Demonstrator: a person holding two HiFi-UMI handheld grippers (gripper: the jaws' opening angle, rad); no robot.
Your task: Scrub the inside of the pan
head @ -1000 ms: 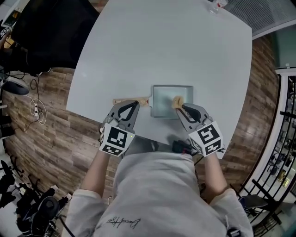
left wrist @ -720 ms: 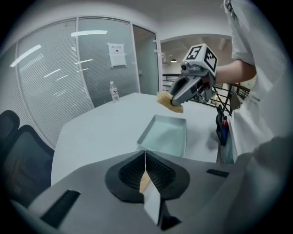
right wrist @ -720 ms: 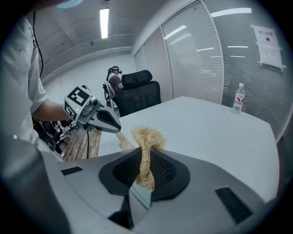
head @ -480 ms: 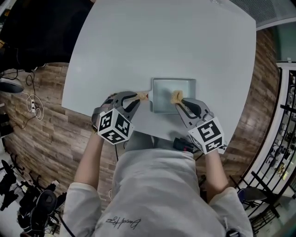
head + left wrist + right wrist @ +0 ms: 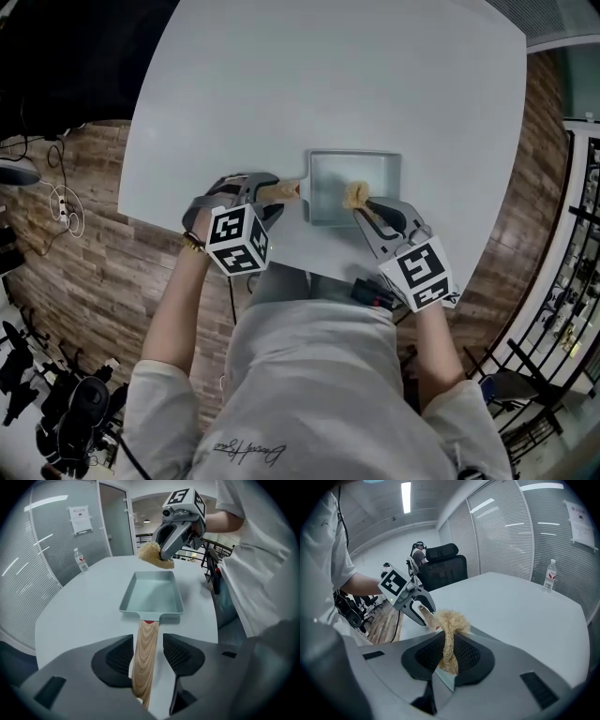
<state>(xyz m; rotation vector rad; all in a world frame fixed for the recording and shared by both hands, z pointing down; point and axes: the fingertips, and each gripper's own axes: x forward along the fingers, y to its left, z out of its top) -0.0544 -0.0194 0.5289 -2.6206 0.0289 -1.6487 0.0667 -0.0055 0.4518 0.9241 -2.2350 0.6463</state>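
Observation:
A pale blue-grey rectangular pan (image 5: 354, 178) (image 5: 152, 595) lies on the white table, its wooden handle (image 5: 284, 190) (image 5: 145, 651) pointing left. My left gripper (image 5: 274, 195) (image 5: 147, 656) is down over the handle. Its jaws have just been opening and now stand open, with the handle between the pads, which do not press on it. My right gripper (image 5: 363, 202) (image 5: 449, 653) is shut on a tan fibrous scrubber (image 5: 355, 195) (image 5: 450, 625) (image 5: 152, 552), held at the pan's near right part. In the right gripper view the scrubber hides most of the pan.
The white table (image 5: 328, 84) ends close in front of the person, with wood floor beyond it. A water bottle (image 5: 81, 560) (image 5: 549, 576) stands at the far end of the table. A black office chair (image 5: 445, 566) is off to the side.
The left gripper has come down, rolled over and opened round the wooden handle. The right gripper with the scrubber has stayed by the pan.

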